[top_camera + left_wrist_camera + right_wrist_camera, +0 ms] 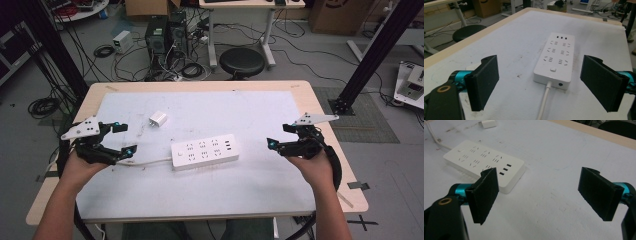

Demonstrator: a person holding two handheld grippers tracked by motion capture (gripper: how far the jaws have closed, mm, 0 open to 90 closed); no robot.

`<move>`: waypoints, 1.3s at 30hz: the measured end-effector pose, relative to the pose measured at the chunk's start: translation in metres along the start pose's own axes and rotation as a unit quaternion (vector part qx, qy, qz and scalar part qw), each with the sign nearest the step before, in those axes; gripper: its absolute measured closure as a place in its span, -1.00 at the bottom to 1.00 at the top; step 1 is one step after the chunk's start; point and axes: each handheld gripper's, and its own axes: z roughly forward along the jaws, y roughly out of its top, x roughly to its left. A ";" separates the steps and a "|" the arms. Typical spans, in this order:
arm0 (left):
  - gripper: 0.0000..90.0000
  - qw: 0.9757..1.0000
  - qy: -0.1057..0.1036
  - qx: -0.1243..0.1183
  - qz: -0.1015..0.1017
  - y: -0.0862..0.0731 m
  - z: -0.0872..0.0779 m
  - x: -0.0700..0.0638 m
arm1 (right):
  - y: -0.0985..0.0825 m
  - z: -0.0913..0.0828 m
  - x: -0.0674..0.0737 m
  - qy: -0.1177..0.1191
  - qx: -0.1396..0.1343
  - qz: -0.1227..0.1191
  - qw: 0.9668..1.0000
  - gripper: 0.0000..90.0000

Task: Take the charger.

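A white power strip (204, 151) lies in the middle of the white table mat, its cord (145, 163) running left; it also lies ahead of the jaws as the power strip (555, 59) and the power strip (484, 162). A small white charger plug (158, 119) sits behind it to the left, and the charger plug (488, 123) appears far off. My left gripper (124, 138) hovers left of the strip, open and empty. My right gripper (278, 136) hovers right of the strip, open and empty. Both sets of jaws stand wide apart.
The table (320, 115) has a wooden rim around the mat. Beyond its far edge stand a black stool (242, 61), computer towers (157, 35) and tangled floor cables. Black frame posts (372, 55) rise at both sides.
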 end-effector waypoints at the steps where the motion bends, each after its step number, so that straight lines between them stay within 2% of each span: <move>1: -0.66 1.000 0.002 -0.001 -0.002 0.000 0.000 0.001 | 0.002 0.000 0.001 -0.001 0.000 -0.003 1.000 -0.61; 8: -0.66 1.000 0.017 -0.008 -0.022 0.002 -0.003 0.006 | 0.007 0.001 0.004 -0.007 0.005 -0.010 1.000 -0.61; 12: -0.66 0.999 0.030 0.001 -0.026 0.006 -0.003 0.007 | 0.005 0.002 0.005 -0.007 0.008 -0.009 1.000 -0.61; 16: -0.66 0.999 0.039 0.013 -0.023 0.017 0.001 0.007 | 0.002 0.000 0.007 -0.008 0.005 -0.004 1.000 -0.61; 23: -0.66 0.997 0.059 0.043 -0.027 0.044 0.017 0.018 | -0.002 -0.007 0.008 -0.013 -0.001 -0.002 1.000 -0.61; 24: -0.66 0.997 0.058 0.040 -0.034 0.047 0.021 0.022 | -0.002 -0.008 0.008 -0.014 -0.002 -0.002 1.000 -0.61; 25: -0.66 0.997 0.057 0.039 -0.041 0.049 0.025 0.026 | -0.002 -0.009 0.008 -0.014 -0.001 -0.001 1.000 -0.61; 27: -0.66 0.995 0.068 0.060 -0.039 0.052 0.034 0.034 | -0.003 -0.010 0.009 -0.014 0.000 -0.003 1.000 -0.61; 29: -0.66 0.994 0.068 0.063 -0.051 0.054 0.044 0.043 | -0.003 -0.010 0.010 -0.013 -0.001 -0.004 1.000 -0.61; 30: -0.66 0.994 0.068 0.063 -0.051 0.054 0.044 0.043 | -0.003 -0.010 0.010 -0.013 -0.001 -0.004 1.000 -0.61; 31: -0.66 0.992 0.075 0.077 -0.058 0.054 0.056 0.053 | -0.003 -0.009 0.011 -0.012 -0.002 -0.003 1.000 -0.61; 33: -0.66 0.990 0.082 0.099 -0.059 0.054 0.067 0.060 | -0.003 -0.009 0.011 -0.011 0.000 -0.005 1.000 -0.61; 34: -0.66 0.990 0.082 0.099 -0.059 0.054 0.067 0.060 | -0.003 -0.009 0.011 -0.011 0.000 -0.005 1.000 -0.61; 35: -0.66 0.988 0.090 0.110 -0.068 0.051 0.079 0.070 | -0.002 -0.007 0.011 -0.011 0.000 -0.007 1.000 -0.61; 37: -0.66 0.986 0.096 0.117 -0.076 0.048 0.086 0.076 | -0.002 -0.007 0.011 -0.011 0.002 -0.005 1.000 -0.61; 38: -0.66 0.984 0.100 0.132 -0.071 0.046 0.091 0.080 | -0.002 -0.006 0.011 -0.011 0.001 -0.006 1.000 -0.61; 39: -0.66 0.982 0.103 0.140 -0.076 0.044 0.096 0.083 | -0.001 -0.006 0.011 -0.012 0.002 -0.006 1.000 -0.61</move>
